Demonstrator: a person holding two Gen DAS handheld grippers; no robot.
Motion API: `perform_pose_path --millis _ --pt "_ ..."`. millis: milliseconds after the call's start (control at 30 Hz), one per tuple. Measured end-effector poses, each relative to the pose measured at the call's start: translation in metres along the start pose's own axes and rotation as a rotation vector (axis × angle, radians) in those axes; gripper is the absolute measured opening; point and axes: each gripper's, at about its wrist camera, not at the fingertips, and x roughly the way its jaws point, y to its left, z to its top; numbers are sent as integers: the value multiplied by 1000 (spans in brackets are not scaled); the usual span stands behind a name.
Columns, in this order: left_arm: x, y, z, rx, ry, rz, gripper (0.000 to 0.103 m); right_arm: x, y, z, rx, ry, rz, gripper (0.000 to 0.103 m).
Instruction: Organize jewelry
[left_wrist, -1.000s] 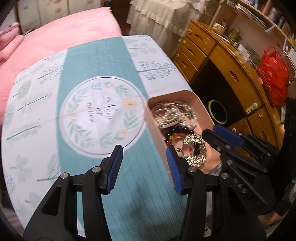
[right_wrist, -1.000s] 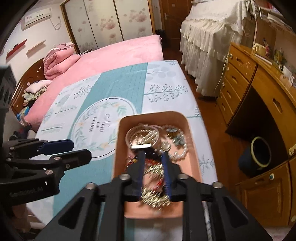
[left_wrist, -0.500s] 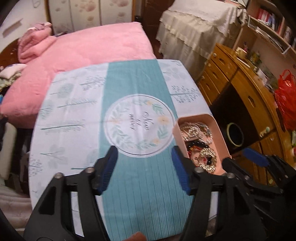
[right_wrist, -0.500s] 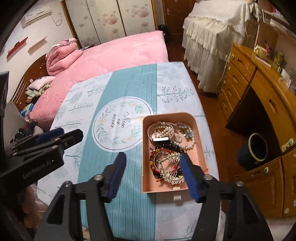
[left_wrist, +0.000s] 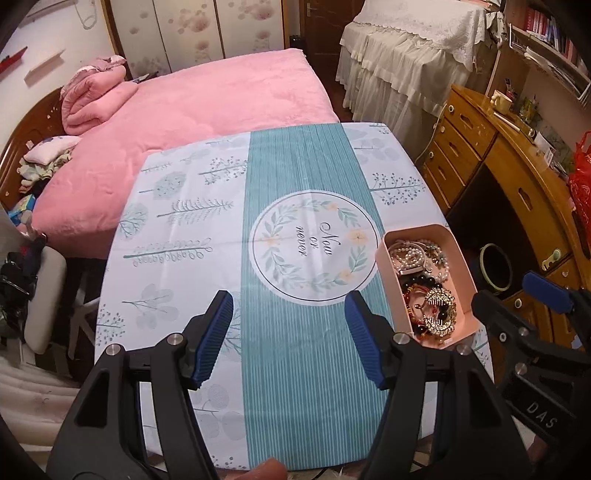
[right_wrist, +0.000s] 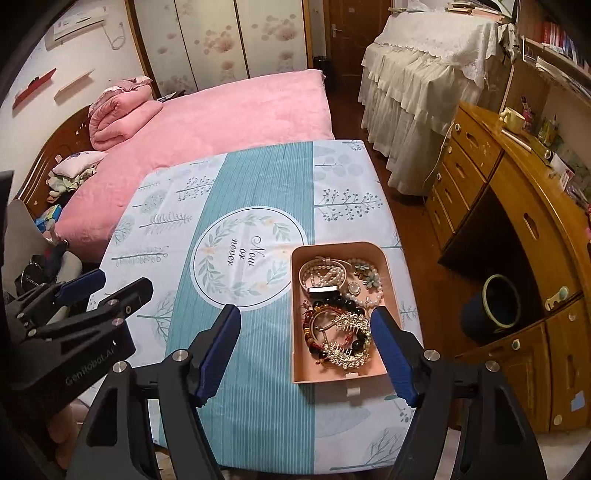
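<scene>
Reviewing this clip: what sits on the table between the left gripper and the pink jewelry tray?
Nothing but tablecloth. In the left wrist view, the open left gripper hovers over the teal stripe, and only bare printed cloth separates it from the pink tray of jewelry.

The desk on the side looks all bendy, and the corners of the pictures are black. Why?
In both wrist views a fisheye lens bulges straight edges near the rim, so the wooden desk curves and the tablecloth edges bow; in both views the round lens leaves the corners black. In the right wrist view the jewelry in the pink tray looks sharp, with small glints on the gold pieces.
</scene>
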Motion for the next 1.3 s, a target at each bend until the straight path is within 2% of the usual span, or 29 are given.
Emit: perform_pose_path --millis 133,567,1300 --pt "-7 4 -4 -1 -14 17 60 0 5 2 -8 4 -3 78" --pt "-14 19 -6 -41 -30 20 60 2 17 7 -39 17 -11 78" --pt "-11 12 -10 -18 -14 15 60 2 13 9 -64 13 -40 78"
